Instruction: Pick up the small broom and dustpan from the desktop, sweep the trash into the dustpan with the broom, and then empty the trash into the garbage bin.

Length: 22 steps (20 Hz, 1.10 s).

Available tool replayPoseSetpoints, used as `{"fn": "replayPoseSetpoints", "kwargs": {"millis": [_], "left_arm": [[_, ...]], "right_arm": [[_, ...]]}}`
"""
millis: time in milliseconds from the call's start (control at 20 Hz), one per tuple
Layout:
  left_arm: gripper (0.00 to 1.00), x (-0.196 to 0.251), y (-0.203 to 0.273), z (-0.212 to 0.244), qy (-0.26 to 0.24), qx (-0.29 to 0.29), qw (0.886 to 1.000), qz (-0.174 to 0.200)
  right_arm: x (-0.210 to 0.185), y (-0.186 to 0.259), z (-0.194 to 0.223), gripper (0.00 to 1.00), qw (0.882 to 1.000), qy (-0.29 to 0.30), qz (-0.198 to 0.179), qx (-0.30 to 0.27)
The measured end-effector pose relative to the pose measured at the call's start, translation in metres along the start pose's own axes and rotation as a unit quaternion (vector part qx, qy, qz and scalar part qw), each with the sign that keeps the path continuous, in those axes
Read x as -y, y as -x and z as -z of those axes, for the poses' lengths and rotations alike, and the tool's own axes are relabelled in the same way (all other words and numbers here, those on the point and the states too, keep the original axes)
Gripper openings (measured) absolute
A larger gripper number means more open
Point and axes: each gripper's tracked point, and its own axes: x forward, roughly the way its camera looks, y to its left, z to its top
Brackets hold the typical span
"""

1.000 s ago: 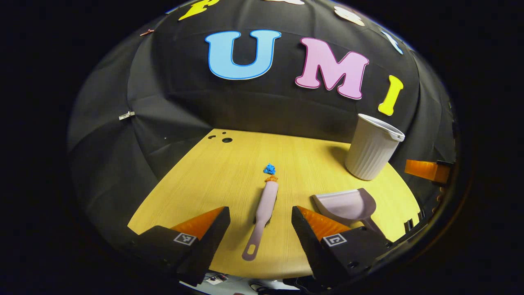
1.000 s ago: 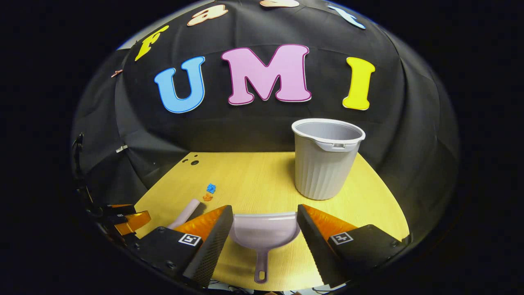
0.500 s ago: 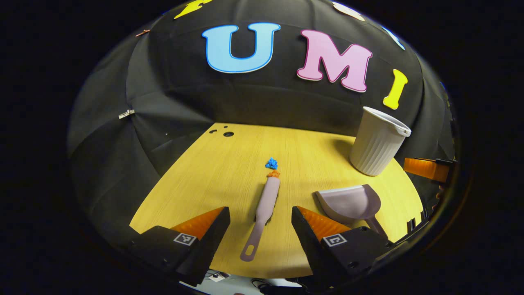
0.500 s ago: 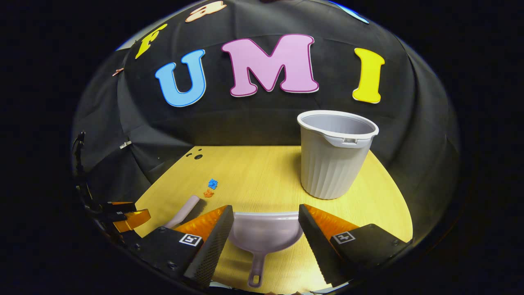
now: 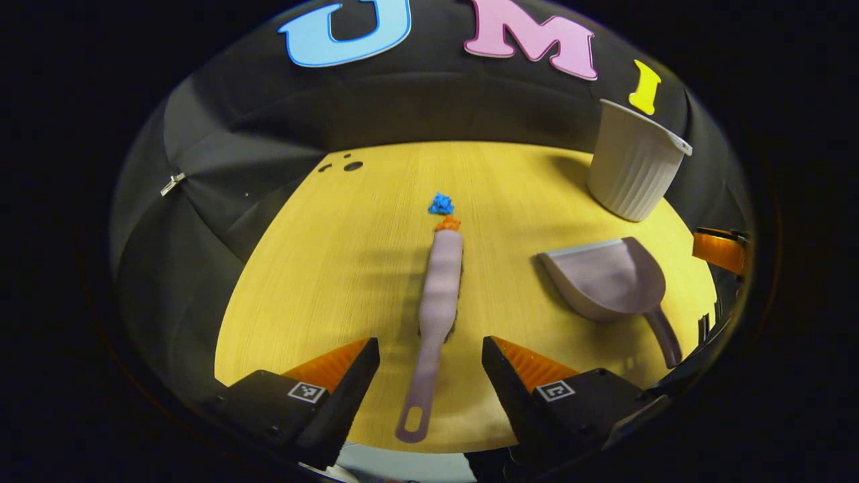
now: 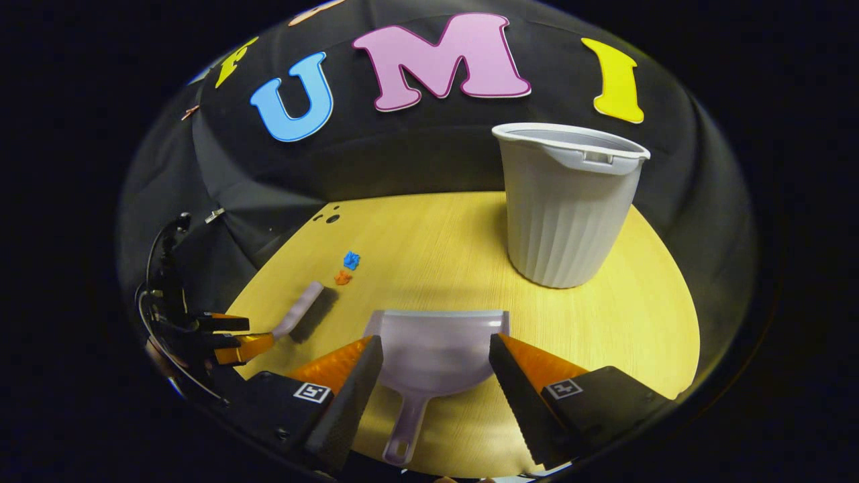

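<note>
No brand or readable writing shows on the broom (image 5: 437, 295), dustpan (image 6: 433, 352) or bin (image 6: 567, 201); each gripper carries only small square marker tags. The left gripper (image 5: 429, 376) has its fingers spread wide apart, one on each side of the broom's handle without touching it, the broom lying flat on the table (image 5: 322, 268) with its far end by the orange scrap (image 5: 448, 223) and blue scrap (image 5: 441, 203). The right gripper (image 6: 436, 376) is likewise wide open over the dustpan's handle, gripping nothing, with the bin upright beyond.
</note>
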Motion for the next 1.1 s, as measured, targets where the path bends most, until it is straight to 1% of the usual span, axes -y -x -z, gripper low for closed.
{"fn": "replayPoseSetpoints", "kwargs": {"millis": [50,150,200,350,450,500,600,650,700,750,800,1000,1050,1100], "left_arm": [[0.98,-0.001,-0.008,0.002,0.006,-0.017,1.0,0.004],[0.96,-0.002,-0.028,0.011,0.012,-0.059,0.998,0.012],[0.95,-0.004,-0.034,0.019,0.007,-0.073,0.997,0.015],[0.93,0.0,-0.054,0.022,-0.019,-0.097,0.995,0.017],[0.87,0.002,-0.063,0.022,-0.032,-0.107,0.994,0.016],[0.83,0.002,-0.067,0.021,-0.039,-0.111,0.993,0.012],[0.58,0.01,-0.075,0.018,-0.046,-0.105,0.993,0.025],[0.53,0.013,-0.076,0.018,-0.047,-0.105,0.993,0.031],[0.51,0.016,-0.076,0.018,-0.043,-0.105,0.993,0.04],[0.37,0.017,-0.074,0.018,-0.038,-0.106,0.993,0.036],[0.33,0.017,-0.076,0.019,-0.033,-0.104,0.993,0.034],[0.26,0.017,-0.073,0.017,-0.024,-0.082,0.995,0.044],[0.25,0.016,-0.072,0.017,-0.022,-0.076,0.996,0.041],[0.28,0.015,-0.069,0.014,-0.02,-0.067,0.997,0.039]], "right_arm": [[0.0,-0.002,0.002,0.99,1.0,0.003,-0.001,-0.003],[0.0,-0.005,0.025,0.99,0.999,-0.002,-0.009,-0.033],[0.001,-0.004,0.034,0.99,0.999,-0.008,-0.009,-0.045],[-0.004,-0.006,0.059,0.99,0.996,-0.026,-0.025,-0.085],[-0.006,-0.004,0.073,0.99,0.993,-0.035,-0.027,-0.105],[-0.007,-0.004,0.078,0.99,0.993,-0.037,-0.028,-0.112],[-0.006,-0.003,0.087,0.99,0.991,-0.049,-0.023,-0.124],[-0.007,-0.002,0.092,0.99,0.99,-0.056,-0.02,-0.13],[-0.007,-0.001,0.099,1.0,0.988,-0.064,-0.016,-0.139],[-0.008,-0.001,0.103,1.0,0.987,-0.069,-0.015,-0.146],[-0.009,0.0,0.109,0.99,0.985,-0.075,-0.012,-0.153],[-0.006,-0.004,0.12,0.99,0.979,-0.111,0.005,-0.171],[-0.005,-0.005,0.122,0.99,0.978,-0.116,0.009,-0.173],[-0.005,-0.007,0.122,0.99,0.977,-0.12,0.013,-0.175]]}}
